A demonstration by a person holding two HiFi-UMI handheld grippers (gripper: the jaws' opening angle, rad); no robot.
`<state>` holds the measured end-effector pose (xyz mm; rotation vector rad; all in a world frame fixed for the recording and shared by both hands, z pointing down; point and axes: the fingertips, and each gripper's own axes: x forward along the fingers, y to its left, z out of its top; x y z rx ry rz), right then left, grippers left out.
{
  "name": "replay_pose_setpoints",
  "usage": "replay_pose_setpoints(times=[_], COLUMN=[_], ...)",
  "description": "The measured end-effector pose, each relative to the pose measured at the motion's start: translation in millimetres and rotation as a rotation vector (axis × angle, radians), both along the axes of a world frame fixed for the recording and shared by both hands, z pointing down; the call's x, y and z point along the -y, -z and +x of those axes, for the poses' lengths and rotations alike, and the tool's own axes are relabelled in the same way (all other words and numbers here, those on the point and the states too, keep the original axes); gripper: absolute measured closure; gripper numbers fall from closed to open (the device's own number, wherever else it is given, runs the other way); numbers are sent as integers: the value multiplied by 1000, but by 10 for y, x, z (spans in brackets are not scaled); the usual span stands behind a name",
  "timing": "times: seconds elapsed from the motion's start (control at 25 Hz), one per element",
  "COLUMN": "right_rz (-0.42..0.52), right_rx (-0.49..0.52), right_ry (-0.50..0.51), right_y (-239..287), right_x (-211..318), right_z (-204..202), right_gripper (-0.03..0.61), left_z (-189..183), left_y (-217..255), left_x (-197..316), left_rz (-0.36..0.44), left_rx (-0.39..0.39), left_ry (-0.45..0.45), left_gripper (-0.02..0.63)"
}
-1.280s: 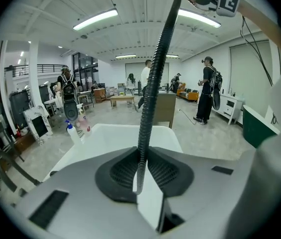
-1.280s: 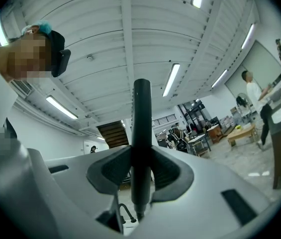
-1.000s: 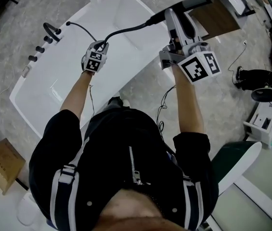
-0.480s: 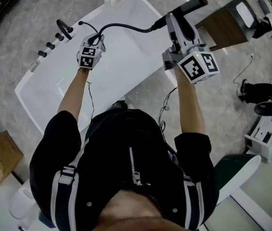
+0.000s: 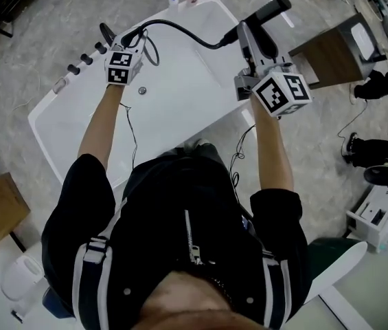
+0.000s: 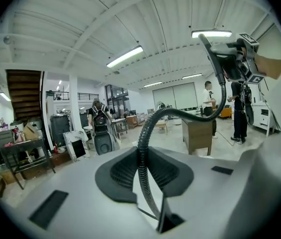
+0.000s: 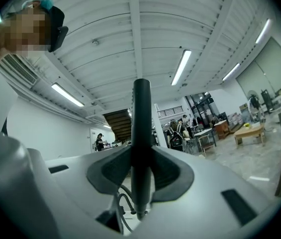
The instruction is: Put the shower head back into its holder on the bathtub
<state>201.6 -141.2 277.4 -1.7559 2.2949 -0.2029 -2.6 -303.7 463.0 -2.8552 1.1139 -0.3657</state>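
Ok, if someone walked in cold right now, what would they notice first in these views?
First, the black shower head, clamped in the right tool and held up at the right side of the white bathtub. Next, its black hose arcing across the tub to the left tool, which grips it near the black knobs on the left rim.

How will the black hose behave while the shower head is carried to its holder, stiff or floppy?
Probably floppy: the hose bends in a loose curve between the left tongs and the shower head held in the right tongs. Its ribbed skin likely grips well, though it may spring back.
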Motion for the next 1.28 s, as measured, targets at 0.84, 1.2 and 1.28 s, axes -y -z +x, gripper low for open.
replay_pose_setpoints(times=[0.84,1.2,1.28], right_rz=[32,29,25], right_rx=[-5,42,51], right_ry=[296,374,381], right_y=[177,159,129], right_x=[996,1174,1206], right_z=[-166,-172,-157], right_gripper=[451,451,451], left_z=[-206,-224,-225], left_y=[1577,1835,1841], left_x=[524,579,593], left_rz=[339,422,432], left_rx=[102,204,212], left_ry=[195,255,263], left_gripper=[537,537,537])
